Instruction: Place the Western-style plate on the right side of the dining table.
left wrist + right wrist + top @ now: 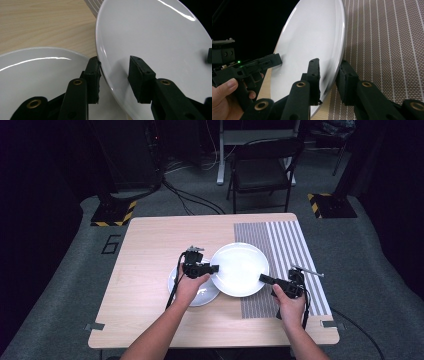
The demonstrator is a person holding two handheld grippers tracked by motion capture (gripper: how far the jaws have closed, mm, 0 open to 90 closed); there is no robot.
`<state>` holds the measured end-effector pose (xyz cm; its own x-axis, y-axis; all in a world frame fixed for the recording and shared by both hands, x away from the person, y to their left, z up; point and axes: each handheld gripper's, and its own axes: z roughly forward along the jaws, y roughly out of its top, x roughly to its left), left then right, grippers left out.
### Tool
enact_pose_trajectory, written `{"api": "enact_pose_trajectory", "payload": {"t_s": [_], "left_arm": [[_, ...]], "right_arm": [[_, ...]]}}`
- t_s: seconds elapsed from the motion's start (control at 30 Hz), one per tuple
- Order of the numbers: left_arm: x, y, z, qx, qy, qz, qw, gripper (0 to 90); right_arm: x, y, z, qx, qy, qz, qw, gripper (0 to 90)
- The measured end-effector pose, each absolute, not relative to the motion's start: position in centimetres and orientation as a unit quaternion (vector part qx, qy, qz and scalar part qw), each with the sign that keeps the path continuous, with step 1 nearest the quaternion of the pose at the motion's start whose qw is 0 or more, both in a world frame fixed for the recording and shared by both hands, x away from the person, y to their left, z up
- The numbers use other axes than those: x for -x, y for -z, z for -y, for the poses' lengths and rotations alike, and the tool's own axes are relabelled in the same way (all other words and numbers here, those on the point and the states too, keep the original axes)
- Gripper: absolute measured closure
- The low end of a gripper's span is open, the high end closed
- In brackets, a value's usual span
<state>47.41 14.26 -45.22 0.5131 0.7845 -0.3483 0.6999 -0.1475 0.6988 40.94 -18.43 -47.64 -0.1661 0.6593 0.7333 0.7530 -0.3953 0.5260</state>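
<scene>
Both grippers hold the large plate (240, 269) by opposite rims: the left gripper (212, 268) has its jaws closed on the near-left rim, the right gripper (264, 279) on the right rim. The plate hangs between them, overlapping the small plate (200, 292) and the striped mat (287, 250). Judged step: a two-handed carry. The next move calls for level, matched travel. Open desk (150, 250) lies to the left; the mat's far end offers room.
</scene>
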Motion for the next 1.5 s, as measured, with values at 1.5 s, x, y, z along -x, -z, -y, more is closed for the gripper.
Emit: {"api": "enact_pose_trajectory", "payload": {"t_s": [1.5], "left_arm": [[-48.4,45.6,-10.9,-0.769,-0.027,-0.469,0.434,60.5]], "right_arm": [[-39.9,47.7,21.2,0.673,0.530,0.515,0.029,73.5]]}}
